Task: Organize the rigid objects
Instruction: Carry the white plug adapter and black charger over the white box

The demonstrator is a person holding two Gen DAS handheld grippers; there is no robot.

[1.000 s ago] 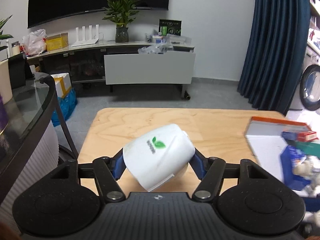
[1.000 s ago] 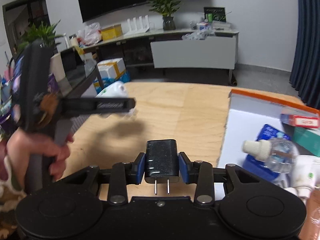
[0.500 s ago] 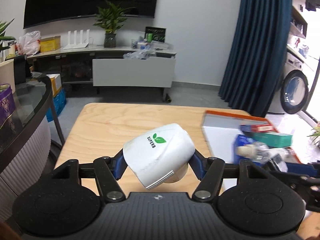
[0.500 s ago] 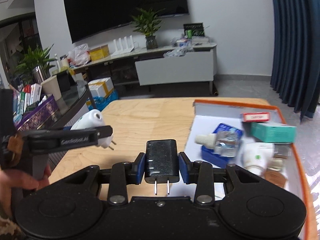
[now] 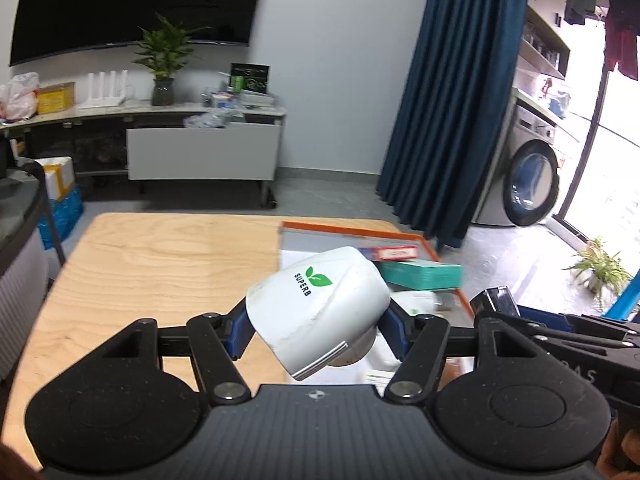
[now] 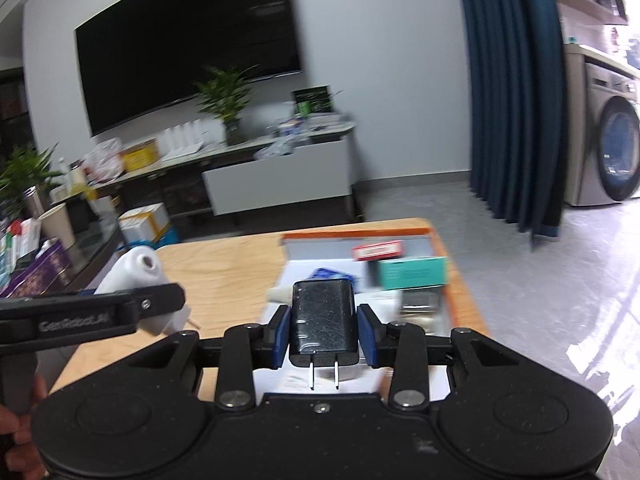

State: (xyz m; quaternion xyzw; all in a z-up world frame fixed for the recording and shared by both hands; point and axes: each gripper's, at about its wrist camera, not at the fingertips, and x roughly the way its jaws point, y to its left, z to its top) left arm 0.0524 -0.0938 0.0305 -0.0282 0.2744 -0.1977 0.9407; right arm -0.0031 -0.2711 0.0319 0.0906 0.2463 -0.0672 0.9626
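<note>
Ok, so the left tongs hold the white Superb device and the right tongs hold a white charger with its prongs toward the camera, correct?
Not quite: the charger in the right tongs is black, not white, as the right wrist view shows. Its prongs do point toward the camera, and the left tongs do hold the white Superb device.

White plug-in device (image 5: pixel 320 304), green leaf logo; black charger (image 6: pixel 323 322); orange-rimmed tray (image 5: pixel 352 232).

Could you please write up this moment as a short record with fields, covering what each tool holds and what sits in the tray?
left tool: shut on white plug-in device, tilted, green leaf logo up
right tool: shut on black charger, prongs toward camera
tray: orange-rimmed, on wooden table
tray contents: teal box, red box, others blurred
</note>
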